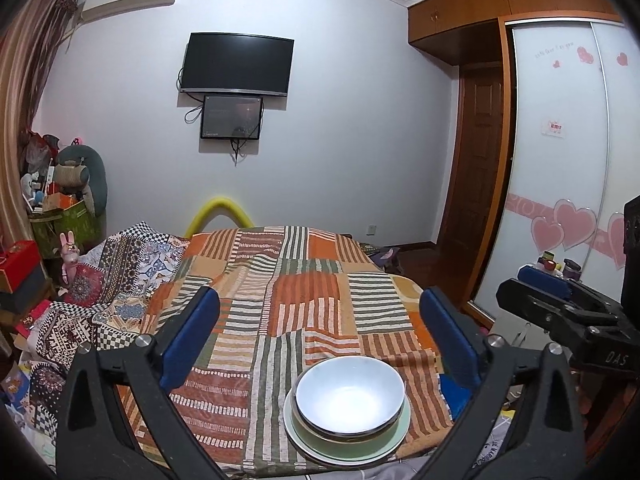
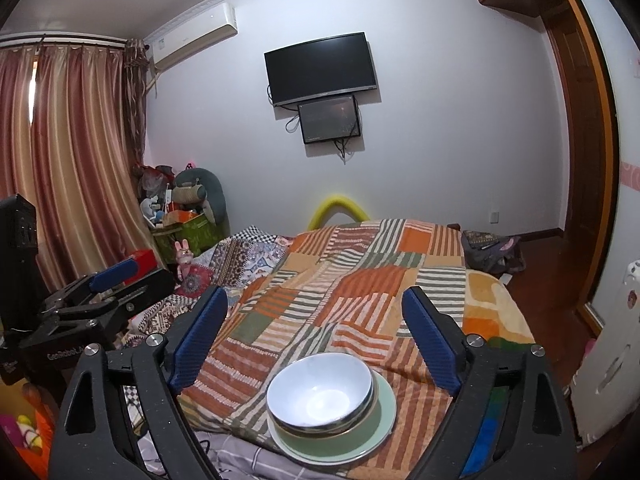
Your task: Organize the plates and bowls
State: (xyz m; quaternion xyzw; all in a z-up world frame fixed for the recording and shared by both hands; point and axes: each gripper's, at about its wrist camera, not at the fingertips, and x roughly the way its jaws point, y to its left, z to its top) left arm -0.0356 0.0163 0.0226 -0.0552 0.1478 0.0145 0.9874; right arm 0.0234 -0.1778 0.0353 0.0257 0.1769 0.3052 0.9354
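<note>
Left wrist view: the left gripper point(image 1: 320, 328) stands wide apart, blue pads clear of everything, nothing held.
Stack: a pale blue-white ceramic bowl point(image 1: 349, 392) sits nested in a second, dark-rimmed bowl on a pale green round plate point(image 1: 308, 440), on the orange striped patchwork blanket point(image 1: 304, 280), at its near edge.
Neighbour: the right gripper point(image 1: 560, 300) shows to the stack's right.
Right wrist view: the right gripper point(image 2: 316, 340) is spread wide, gripping nothing.
Stack: the bowl point(image 2: 320, 390) and plate point(image 2: 380, 420) lie at the blanket's point(image 2: 360, 272) near edge, between and below the pads, untouched.

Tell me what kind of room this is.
Most likely a home bedroom: a bed under a patchwork blanket, a wall-mounted TV, a sliding-door wardrobe. The dishes sit on the bed.
</note>
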